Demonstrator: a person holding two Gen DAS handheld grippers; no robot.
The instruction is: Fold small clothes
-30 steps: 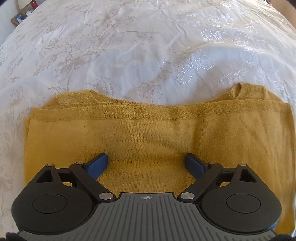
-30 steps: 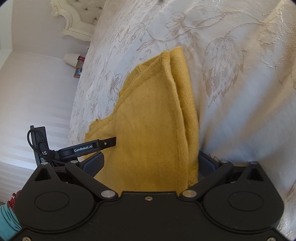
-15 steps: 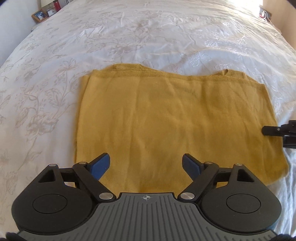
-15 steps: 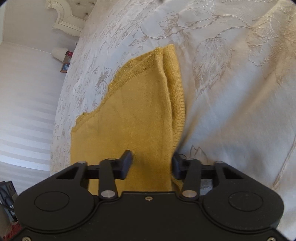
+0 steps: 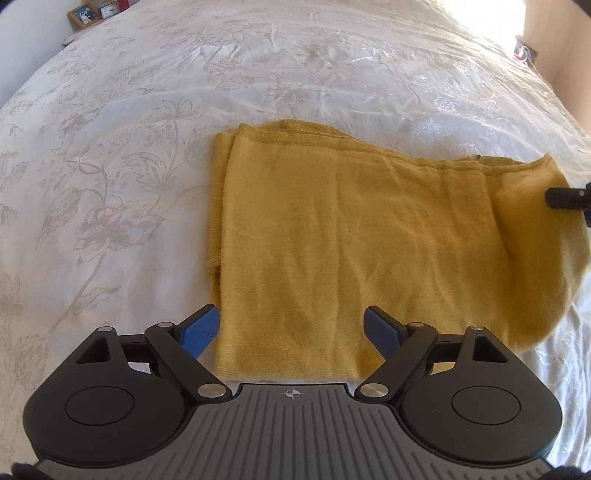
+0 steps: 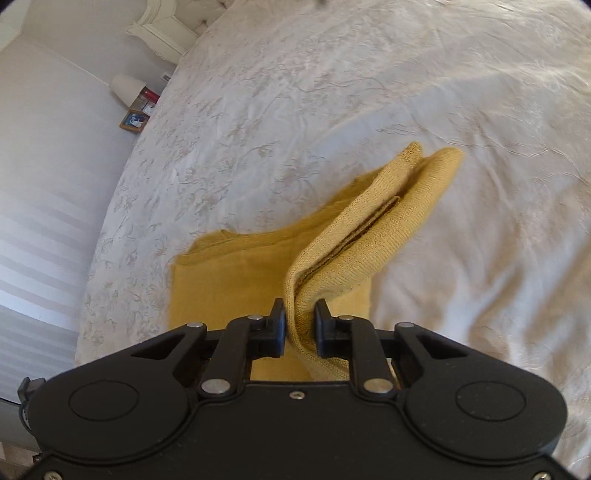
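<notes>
A mustard-yellow knit garment (image 5: 351,236) lies partly folded on the white floral bedspread (image 5: 258,74). My left gripper (image 5: 291,326) is open and empty, held above the garment's near edge with its blue pads either side of the cloth. My right gripper (image 6: 300,323) is shut on the garment's right edge (image 6: 369,236) and lifts it off the bed, so the layered cloth stands up as a raised flap. The right gripper's tip shows in the left wrist view (image 5: 569,197) at the far right, over the lifted edge.
The bedspread (image 6: 461,110) spreads around the garment on all sides. A bedside table with picture frames (image 5: 88,13) and a white lamp (image 6: 127,88) stands beyond the bed's far left. A cream headboard (image 6: 166,31) is at the bed's end.
My right gripper has closed on the garment's right edge and raised it. My left gripper has pulled back and up from the cloth, still open, and shifted left.
</notes>
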